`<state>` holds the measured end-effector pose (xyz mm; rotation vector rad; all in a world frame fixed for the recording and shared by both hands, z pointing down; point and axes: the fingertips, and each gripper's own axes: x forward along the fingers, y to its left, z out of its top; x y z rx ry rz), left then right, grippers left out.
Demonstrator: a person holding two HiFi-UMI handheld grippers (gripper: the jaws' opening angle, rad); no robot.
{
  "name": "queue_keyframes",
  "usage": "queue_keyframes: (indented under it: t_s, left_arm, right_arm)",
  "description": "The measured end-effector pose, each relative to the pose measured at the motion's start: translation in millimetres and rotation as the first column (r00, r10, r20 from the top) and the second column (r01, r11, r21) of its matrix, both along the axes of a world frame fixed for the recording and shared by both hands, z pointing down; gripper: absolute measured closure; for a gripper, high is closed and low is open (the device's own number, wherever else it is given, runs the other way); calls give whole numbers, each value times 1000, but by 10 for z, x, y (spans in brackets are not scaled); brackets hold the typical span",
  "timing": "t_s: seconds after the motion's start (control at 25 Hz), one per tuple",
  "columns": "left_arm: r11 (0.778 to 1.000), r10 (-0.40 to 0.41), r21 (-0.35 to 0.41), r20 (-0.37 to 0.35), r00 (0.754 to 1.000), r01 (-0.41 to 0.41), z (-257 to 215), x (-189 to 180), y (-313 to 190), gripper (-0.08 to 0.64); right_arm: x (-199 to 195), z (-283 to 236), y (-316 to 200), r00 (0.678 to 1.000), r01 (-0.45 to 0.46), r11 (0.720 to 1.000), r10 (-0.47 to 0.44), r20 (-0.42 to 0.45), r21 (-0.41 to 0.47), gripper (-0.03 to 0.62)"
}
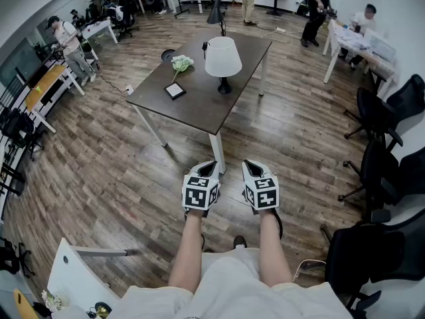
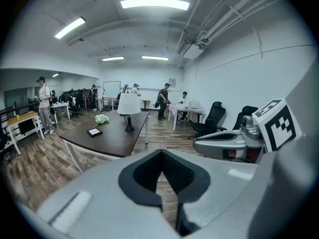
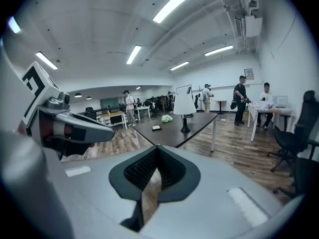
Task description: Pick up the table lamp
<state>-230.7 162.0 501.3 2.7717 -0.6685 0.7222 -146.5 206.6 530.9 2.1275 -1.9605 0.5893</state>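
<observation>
While the person is standing well back from the table (image 1: 199,105), nothing of the pick-up is happening yet. Lamp (image 1: 222,58) is sitting upright on the dark tabletop, white shade over a dark stem and base. In the head view it is at about 12 o'clock from the two grippers and well apart from both.

Left gripper (image 1: 210,169) and right gripper (image 1: 250,168) are hanging side by side in front of the person's legs, both pointing toward the table and tipping a bit downward. Left gripper view is showing the left gripper (image 2: 160,154) with jaws closed together, tips meeting, only floor showing behind. Lamp (image 2: 129,105) is showing far off at 11 o'clock above them. Right gripper view is giving the same: right gripper (image 3: 157,149) with jaws pressed together, empty, and lamp (image 3: 184,105) small at 1 o'clock beyond them.

Flowers (image 1: 181,63) are lying at 9 o'clock of the lamp and a small tablet (image 1: 174,90) at 8 o'clock, both apart from the base. Office chairs (image 1: 378,118) are lining the 3 o'clock side of the room. People are working at far desks around 12 o'clock.

Judging progress: basically at zero. No approach, no reach, no contact, no grip, no lift. Left to do, as I'm reading it:
- walking up to the table
- opening a claw
- closing on the stem or base
- lifting the lamp clear

Which gripper is going to take it I cannot tell.
</observation>
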Motion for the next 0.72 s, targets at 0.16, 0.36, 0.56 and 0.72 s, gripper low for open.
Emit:
queue_keyframes:
  t_s: [0.16,0.36,0.56,0.72]
  left_arm:
    - [1000,-6,17,-21,1000,7,-38,174,9,560]
    - [996,-83,34,15,996,82,95,250,59,560]
    - [996,-86,36,-4,996,86,75,239,88,560]
    - [996,-85,12,9,996,85,55,147,74,560]
  right_arm:
    - [169,-5,7,1000,8,1000,-8,10,11,571]
    - [374,114,64,1000,13,1000,-13,28,17,571]
    - [626,45,74,994,-12,995,1,109,100,571]
    - [586,-14,90,988,-4,989,-19,156,149,569]
